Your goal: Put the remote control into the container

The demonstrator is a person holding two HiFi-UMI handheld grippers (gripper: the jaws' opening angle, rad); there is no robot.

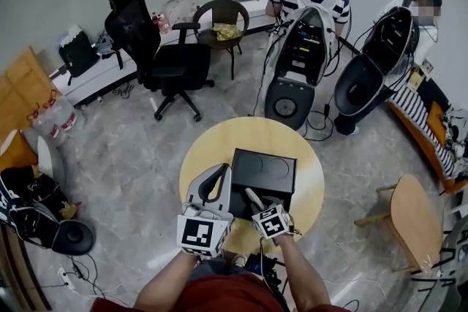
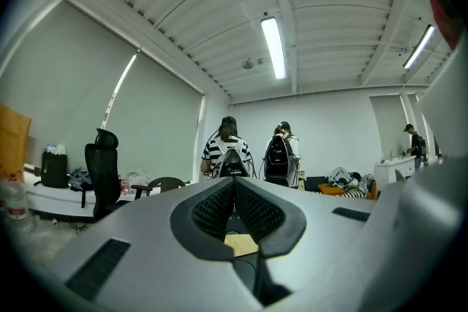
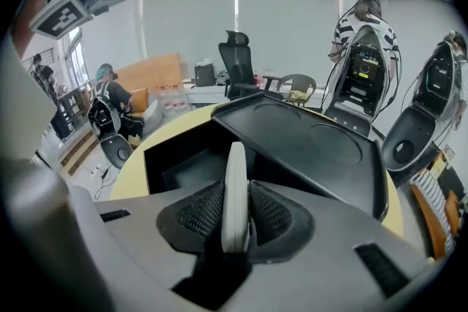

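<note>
Edgewise, the slim white remote control (image 3: 234, 186) sits pinched between the jaws of the right gripper (image 3: 235, 210), above the open mouth of the black container (image 3: 179, 166). Its lid (image 3: 307, 142) leans back behind it. The left gripper (image 1: 221, 170), jaws pressed together, hovers just beside the container's left wall, over the round yellow bench (image 1: 212, 139).

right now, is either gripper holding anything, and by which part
The right gripper holds the remote edge-on by its near half; the far end sticks out toward the container. The left gripper is shut on nothing.
</note>
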